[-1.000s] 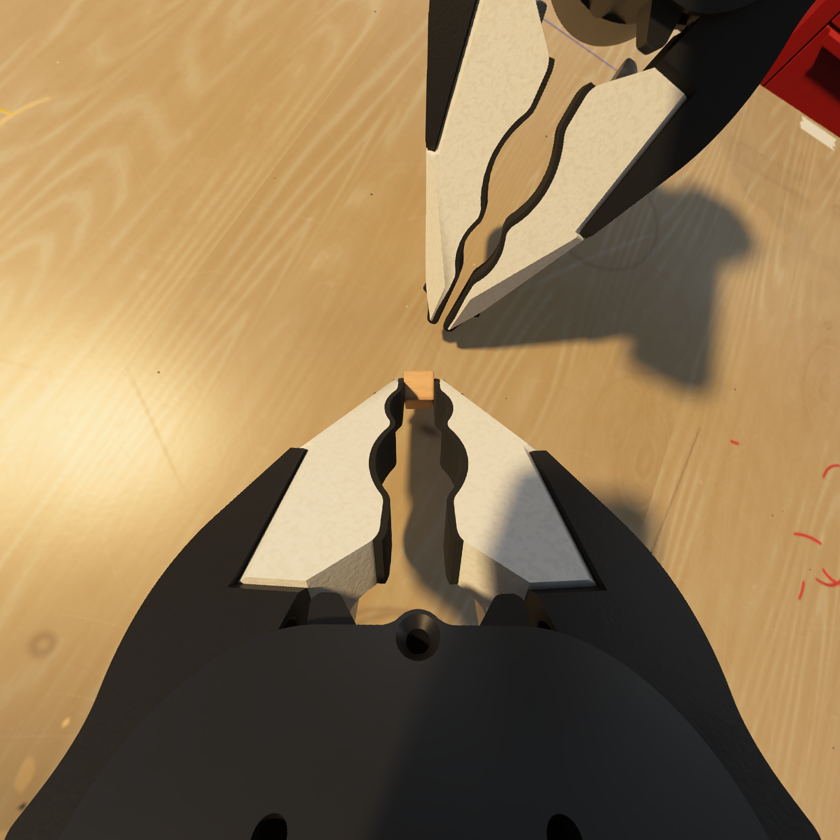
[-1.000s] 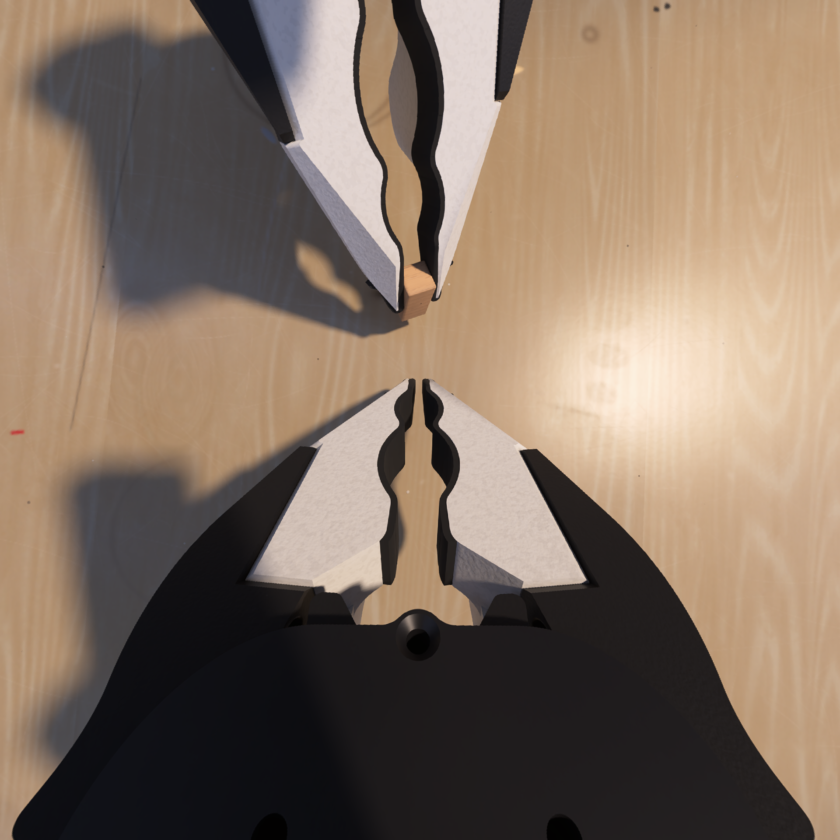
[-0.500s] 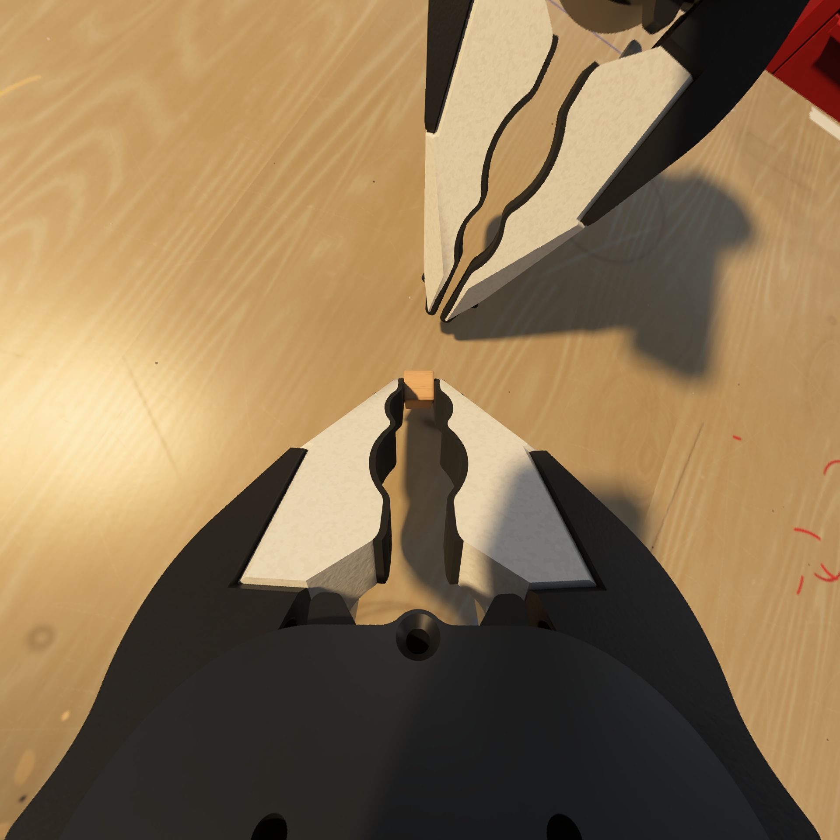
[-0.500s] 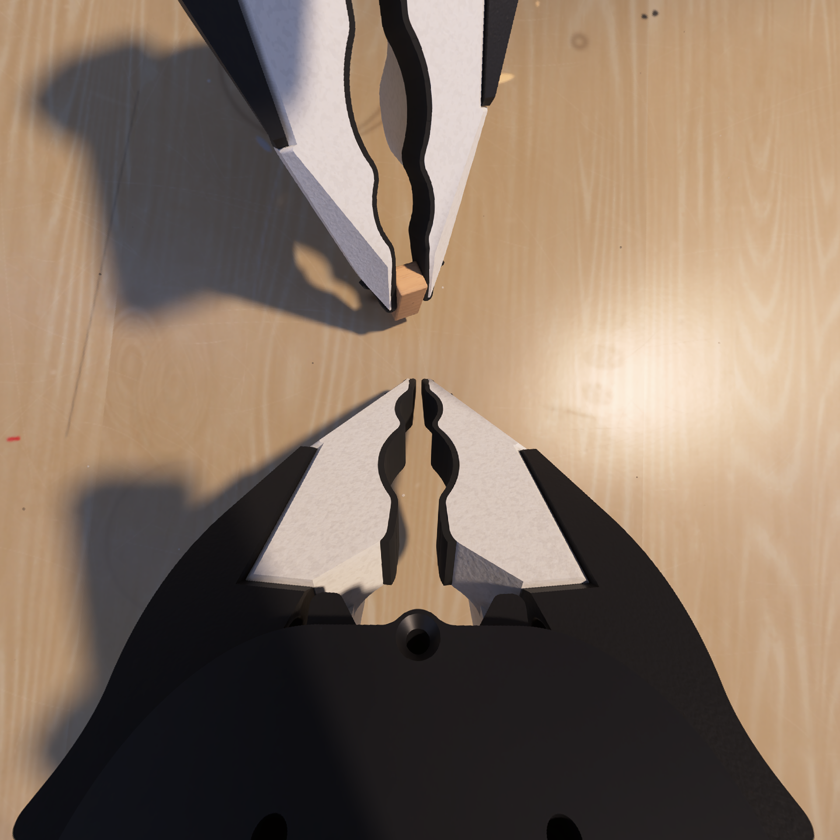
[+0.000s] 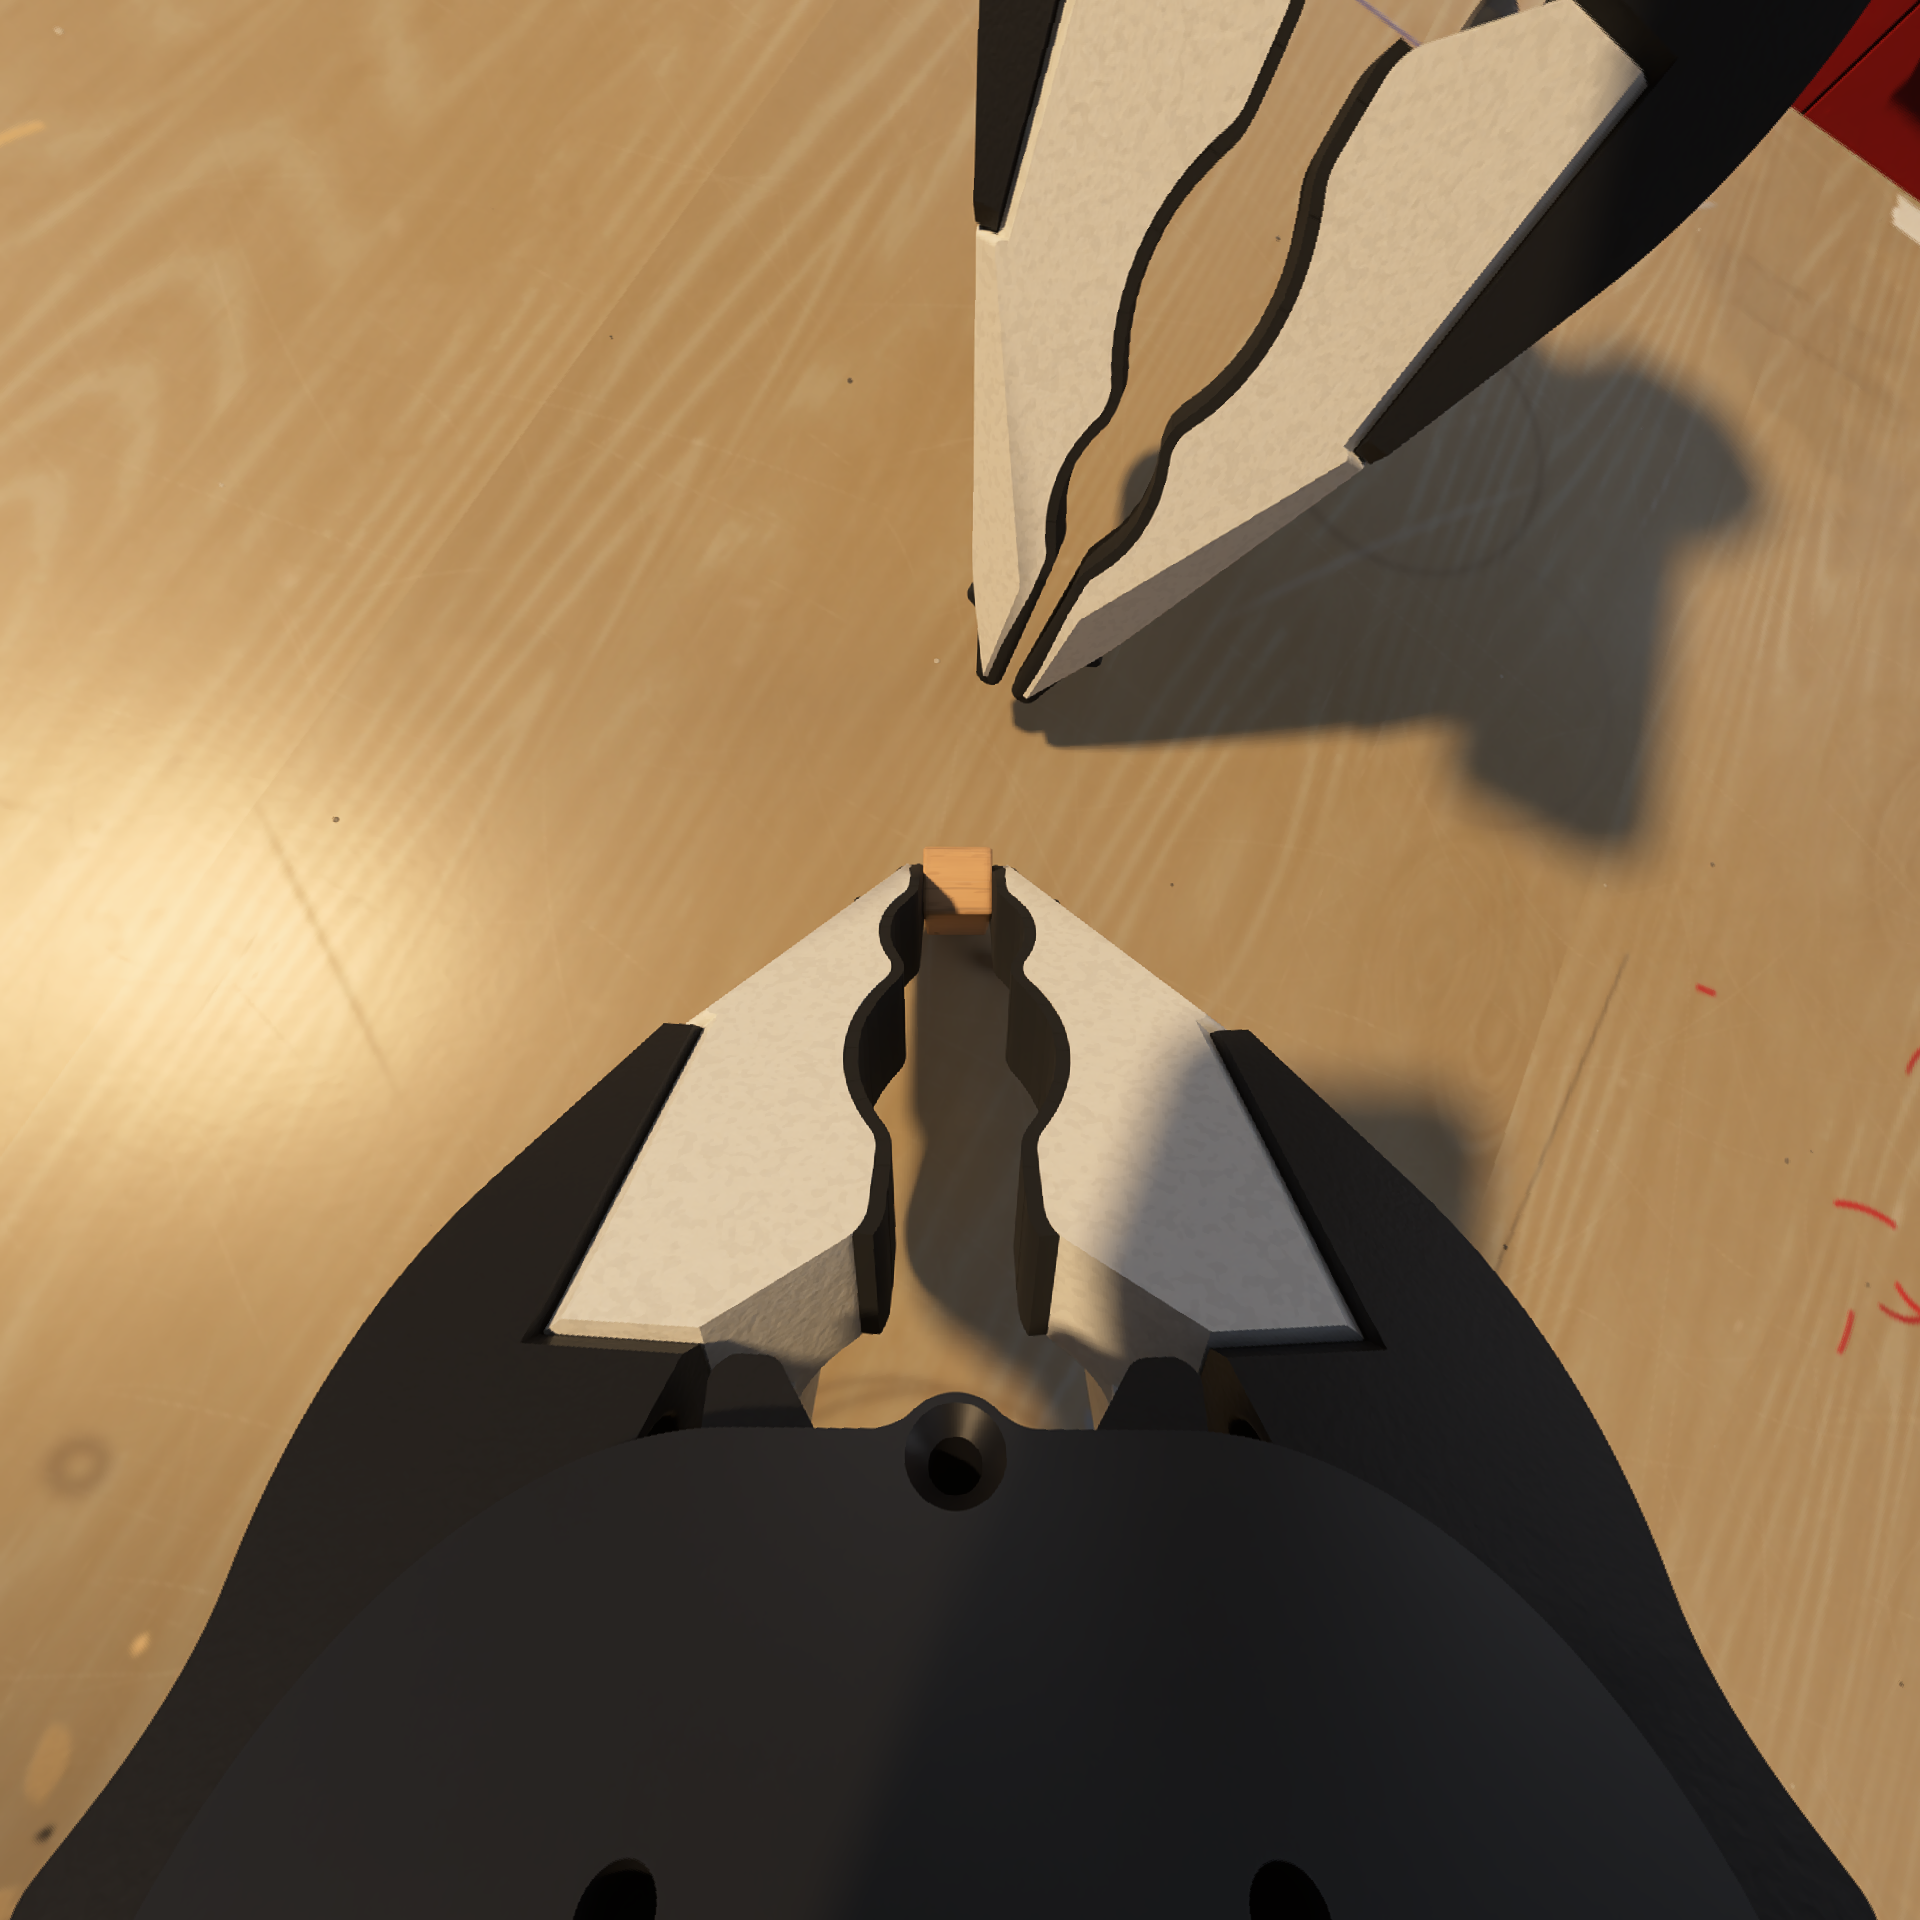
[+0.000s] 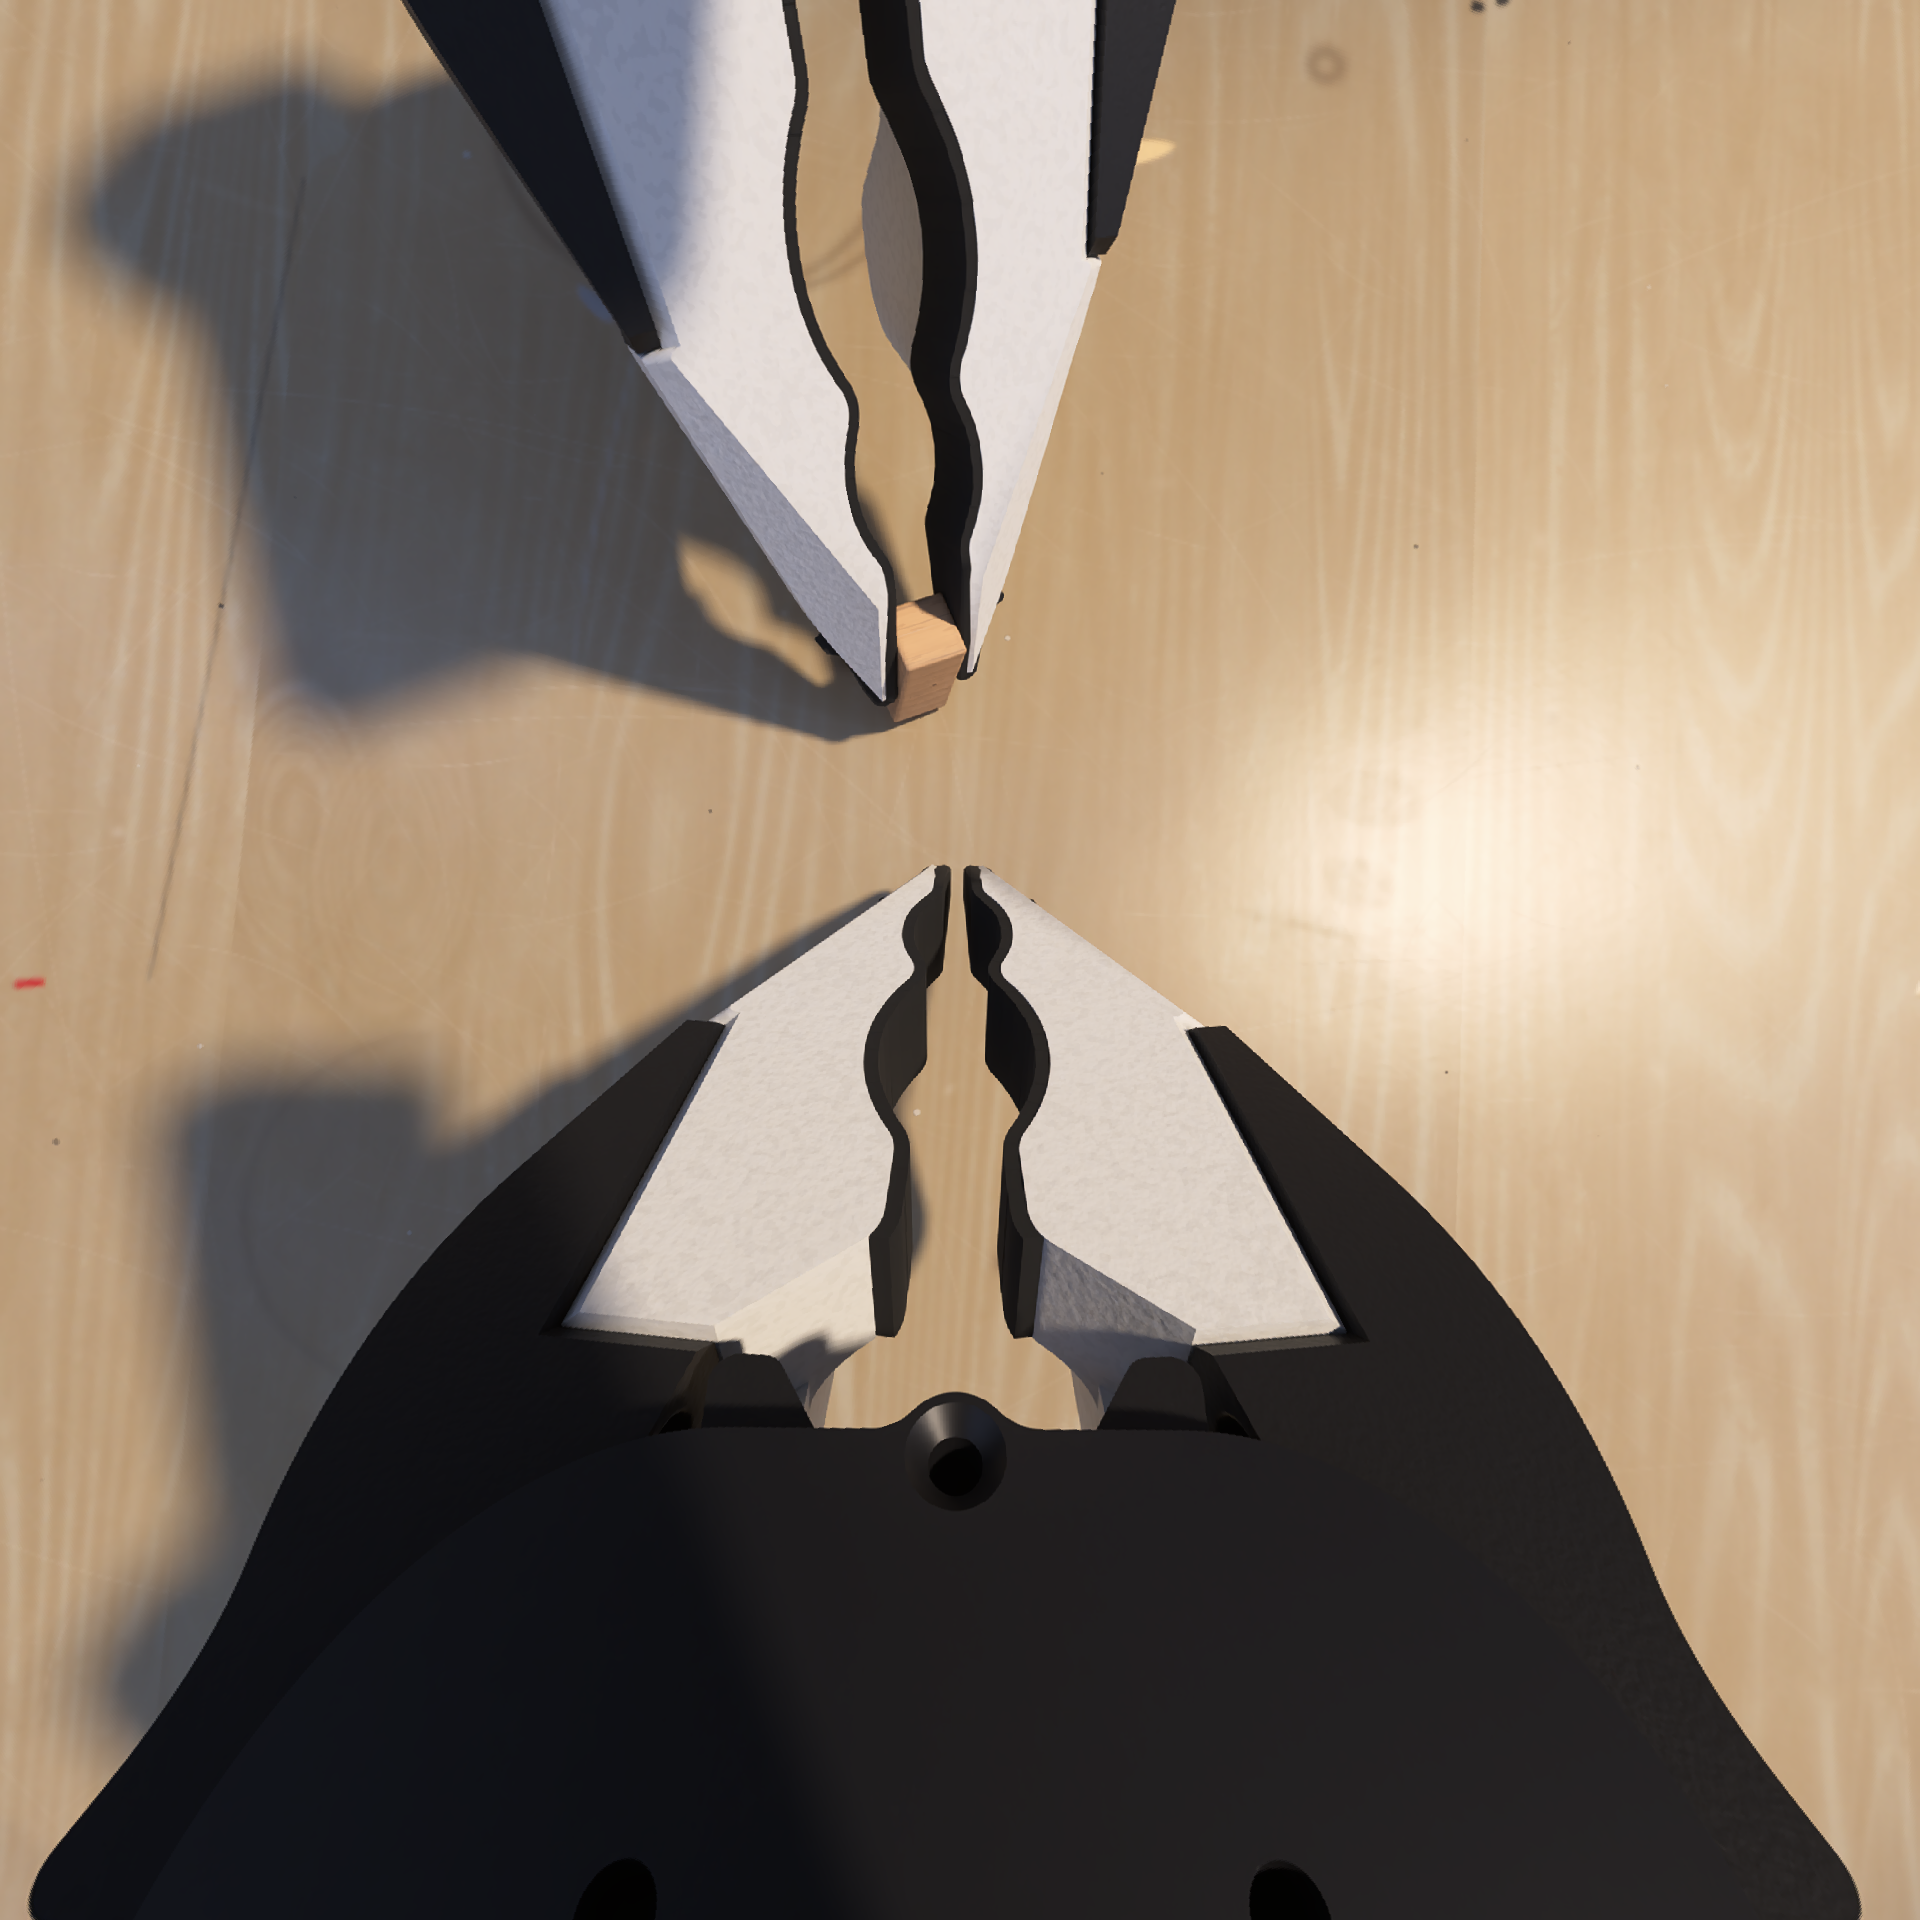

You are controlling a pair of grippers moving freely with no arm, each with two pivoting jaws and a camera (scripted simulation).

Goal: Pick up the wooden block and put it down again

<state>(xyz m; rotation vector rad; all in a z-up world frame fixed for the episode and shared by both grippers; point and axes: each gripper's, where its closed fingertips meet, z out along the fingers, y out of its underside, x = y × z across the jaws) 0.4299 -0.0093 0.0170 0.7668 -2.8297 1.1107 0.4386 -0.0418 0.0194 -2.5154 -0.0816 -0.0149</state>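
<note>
A small light-brown wooden block (image 5: 957, 883) sits pinched between the tips of my left gripper (image 5: 957, 878). The same block (image 6: 927, 657) shows in the right wrist view between the left gripper's tips, at or just above the wooden table (image 5: 416, 520). My right gripper (image 6: 956, 878) is shut and empty, its tips a short way from the block and pointing at it. It also shows in the left wrist view (image 5: 1006, 681), coming in from the top.
A red object (image 5: 1870, 94) sits at the top right corner of the left wrist view. Red scribble marks (image 5: 1870, 1247) lie on the table at the right. Both grippers cast dark shadows on the table.
The right gripper has drawn slightly farther from the left gripper and the block. The block stays held in the left gripper's tips.
</note>
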